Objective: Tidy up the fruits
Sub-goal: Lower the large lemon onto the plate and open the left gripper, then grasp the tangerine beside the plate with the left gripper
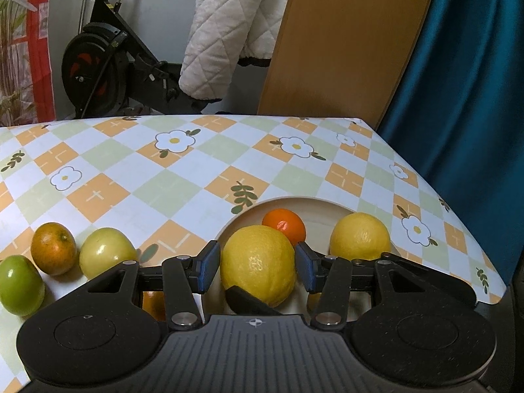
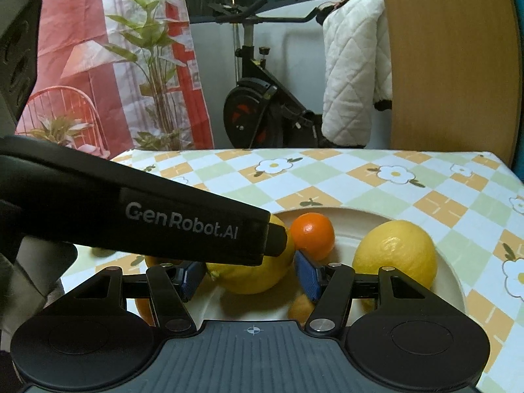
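Observation:
My left gripper is shut on a yellow lemon, its blue pads tight against both sides, low over a cream plate. On the plate lie an orange and a second lemon. In the right wrist view the left gripper's black casing crosses over the same lemon. My right gripper has its pads close on either side of it, but I cannot tell if they press. The orange and second lemon lie just beyond, on the plate.
Left of the plate on the checked tablecloth lie a green fruit, a green-orange mandarin and a yellow-green fruit. Small orange fruits show under the right gripper. A wooden chair back stands behind the table's far edge.

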Demonstrator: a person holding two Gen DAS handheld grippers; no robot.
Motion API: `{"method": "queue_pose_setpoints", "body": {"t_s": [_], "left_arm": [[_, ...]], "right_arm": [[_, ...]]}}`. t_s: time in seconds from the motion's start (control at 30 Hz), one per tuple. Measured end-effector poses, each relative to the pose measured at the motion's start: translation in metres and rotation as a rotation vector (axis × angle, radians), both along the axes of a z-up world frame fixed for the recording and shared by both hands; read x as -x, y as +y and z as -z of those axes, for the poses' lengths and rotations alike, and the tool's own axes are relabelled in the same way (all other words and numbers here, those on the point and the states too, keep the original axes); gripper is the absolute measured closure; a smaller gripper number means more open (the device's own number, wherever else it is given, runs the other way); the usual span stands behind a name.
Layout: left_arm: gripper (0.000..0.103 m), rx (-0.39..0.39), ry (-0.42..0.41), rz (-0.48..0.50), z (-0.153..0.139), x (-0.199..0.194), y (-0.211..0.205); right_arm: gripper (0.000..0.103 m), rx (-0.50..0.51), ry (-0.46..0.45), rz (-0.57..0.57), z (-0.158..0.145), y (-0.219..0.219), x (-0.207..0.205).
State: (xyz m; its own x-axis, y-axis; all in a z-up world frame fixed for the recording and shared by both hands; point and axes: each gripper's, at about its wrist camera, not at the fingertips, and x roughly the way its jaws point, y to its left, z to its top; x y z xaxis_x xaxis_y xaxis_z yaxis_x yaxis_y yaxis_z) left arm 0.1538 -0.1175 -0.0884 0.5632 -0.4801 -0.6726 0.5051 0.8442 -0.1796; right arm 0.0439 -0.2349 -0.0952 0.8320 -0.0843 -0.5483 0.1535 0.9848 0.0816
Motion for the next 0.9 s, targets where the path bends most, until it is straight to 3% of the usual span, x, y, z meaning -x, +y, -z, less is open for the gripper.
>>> {"method": "queue_pose_setpoints", "body": {"t_s": [0.3, 0.5, 0.9], "left_arm": [[0.050, 0.018, -0.054, -0.012, -0.020, 0.016, 0.019], [0.050, 0.025, -0.090, -0.032, -0.031, 0.035, 0.037], [0.050, 0.044, -0.087, -0.156, -0.019, 0.061, 0.075]], "right_arm": [[0.047, 0.001, -0.053, 0.019, -0.012, 0.008, 0.022], [0.047, 0.020, -0.082, -0.029, -0.013, 0.023, 0.037], [0.059, 0.034, -0.028, -0.140, -0.002, 0.055, 0.044]]}}
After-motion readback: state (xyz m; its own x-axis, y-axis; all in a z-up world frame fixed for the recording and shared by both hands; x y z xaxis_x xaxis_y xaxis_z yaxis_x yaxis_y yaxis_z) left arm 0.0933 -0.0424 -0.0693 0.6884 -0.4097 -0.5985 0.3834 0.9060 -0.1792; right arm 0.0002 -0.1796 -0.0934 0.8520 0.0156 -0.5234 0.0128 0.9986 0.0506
